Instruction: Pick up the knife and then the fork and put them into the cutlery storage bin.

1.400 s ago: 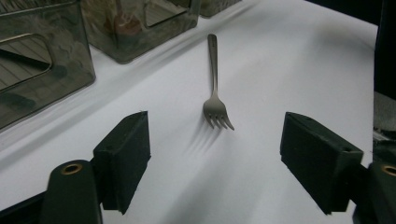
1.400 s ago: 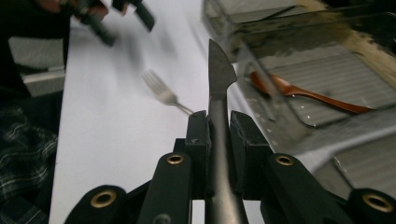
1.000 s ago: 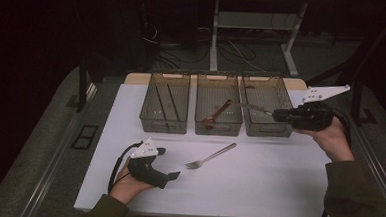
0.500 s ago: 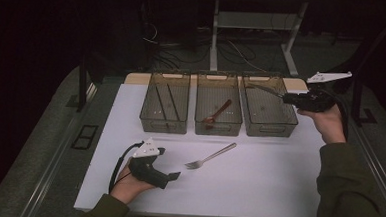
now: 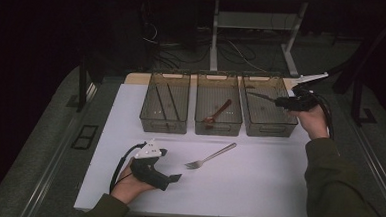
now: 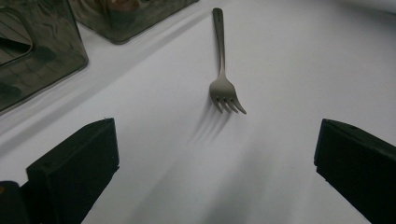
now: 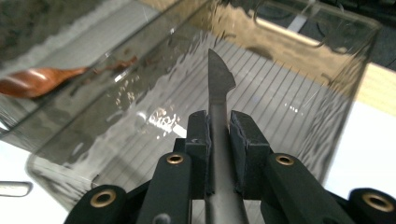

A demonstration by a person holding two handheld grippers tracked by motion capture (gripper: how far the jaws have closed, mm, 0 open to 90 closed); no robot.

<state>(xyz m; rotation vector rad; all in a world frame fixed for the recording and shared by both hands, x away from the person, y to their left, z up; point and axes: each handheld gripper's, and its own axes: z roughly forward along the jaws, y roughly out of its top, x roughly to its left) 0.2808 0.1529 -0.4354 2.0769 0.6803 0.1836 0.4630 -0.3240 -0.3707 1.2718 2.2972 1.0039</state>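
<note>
The right tool [image 7: 219, 128] clamps what looks like a knife [image 7: 219, 81] above the rightmost bin [image 5: 269, 123]; lowering it flat before release would suit. The left tool [image 6: 215, 158] gapes near the fork [image 6: 223, 79].

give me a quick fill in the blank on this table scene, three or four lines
1. The right tongs are shut on a ____, held over the right bin.
2. The wooden spoon lies in the ____ bin of the three.
3. The left tongs are open and point at the ____ lying on the white table.
4. The fork's tines point toward the ____ tongs.

Missing words: knife; middle; fork; left
</note>
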